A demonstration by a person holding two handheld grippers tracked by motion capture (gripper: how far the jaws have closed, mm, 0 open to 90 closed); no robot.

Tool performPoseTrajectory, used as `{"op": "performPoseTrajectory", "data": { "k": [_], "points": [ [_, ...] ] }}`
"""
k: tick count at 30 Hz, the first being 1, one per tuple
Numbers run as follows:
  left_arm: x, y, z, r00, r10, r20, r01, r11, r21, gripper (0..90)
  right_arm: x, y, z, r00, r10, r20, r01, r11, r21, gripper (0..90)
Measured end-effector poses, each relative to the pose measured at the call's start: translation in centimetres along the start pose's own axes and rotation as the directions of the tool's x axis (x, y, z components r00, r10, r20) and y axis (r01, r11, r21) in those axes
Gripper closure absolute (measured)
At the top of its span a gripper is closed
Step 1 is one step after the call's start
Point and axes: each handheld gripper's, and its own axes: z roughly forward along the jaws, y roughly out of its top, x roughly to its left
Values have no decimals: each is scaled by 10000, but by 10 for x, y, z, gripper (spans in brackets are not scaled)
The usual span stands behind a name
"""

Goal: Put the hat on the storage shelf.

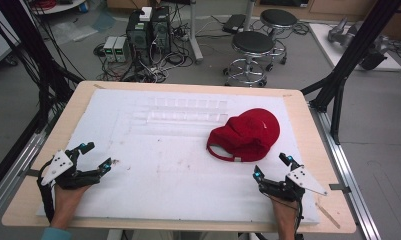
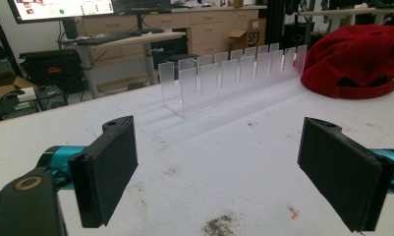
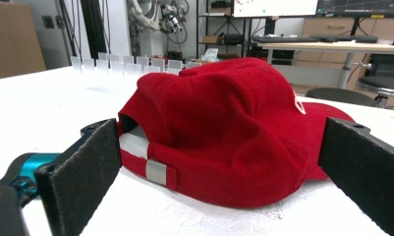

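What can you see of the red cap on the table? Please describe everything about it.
The red cap looks like soft cloth, with a rounded crown and a small pale mark on its front panel. At the back there is an opening with a red strap and a silver buckle, turned toward the person. It lies crown up on the white sheet, on the right half of the table, next to the end of the clear plastic rack. The right gripper is open just in front of it and does not touch it.
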Motion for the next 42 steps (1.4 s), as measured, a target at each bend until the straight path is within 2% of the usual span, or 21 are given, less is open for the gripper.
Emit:
{"op": "performPoseTrajectory", "data": {
  "k": [3,5,6,10,14,21,25,26,28,29,31,32,35,36,37,38,40,41,42],
  "points": [
    [0,0,0,10000,29,0,-29,10000,57,153,1,1,1,10000,-16,-53,17,9999,111,16],
    [0,0,1,10000,28,7,-28,10000,83,153,0,1,3,9998,-162,-96,164,9996,246,16],
    [0,0,1,10000,20,0,-20,10000,93,153,-1,3,6,9985,-541,-101,546,9974,473,16],
    [0,0,1,10000,29,-10,-29,9999,118,153,-3,8,9,9972,-683,-317,708,9940,829,40],
    [0,0,1,10000,19,-14,-19,9999,143,153,-9,22,17,9932,-1080,-436,1128,9850,1307,40],
    [0,1,1,10000,-39,-58,40,9999,161,154,-17,42,26,9892,-1273,-730,1374,9782,1557,40],
    [0,1,1,10000,-11,-50,12,9999,171,154,-22,54,33,9836,-1498,-1009,1668,9677,1892,40],
    [0,1,2,10000,2,-58,-1,9999,161,154,-25,60,36,9799,-1603,-1186,1824,9609,2086,40],
    [0,1,2,10000,23,-45,-22,9999,156,154,-27,63,37,9774,-1670,-1299,1919,9584,2111,40],
    [0,1,2,10000,18,-41,-17,9999,165,154,-30,68,39,9715,-1911,-1400,2194,9488,2275,40],
    [0,0,2,10000,15,-41,-14,9999,148,154,-31,69,39,9717,-1875,-1435,2178,9467,2373,40],
    [0,1,2,10000,25,-40,-24,9999,158,154,-35,72,41,9684,-1988,-1503,2327,9371,2600,40],
    [0,1,2,10000,50,-37,-50,9998,171,154,-39,72,43,9668,-2016,-1569,2389,9308,2765,42],
    [0,1,2,10000,56,-39,-55,9998,173,154,-41,70,45,9597,-2357,-1532,2720,9163,2940,49],
    [0,1,2,10000,72,-30,-71,9998,172,154,-41,68,46,9584,-2410,-1530,2776,9119,3024,49],
    [-1,1,2,10000,83,-33,-82,9998,170,154,-41,68,46,9584,-2410,-1530,2776,9119,3024,49],
    [-1,1,2,9999,105,-36,-104,9998,184,154,-43,65,49,9537,-2551,-1594,2953,8952,3339,51],
    [-1,1,2,9999,113,-40,-112,9998,185,154,-43,62,52,9518,-2577,-1665,3017,8848,3552,73],
    [-1,1,2,9999,114,-45,-113,9998,188,154,-43,61,54,9487,-2657,-1715,3121,8739,3728,168]
  ]
}}
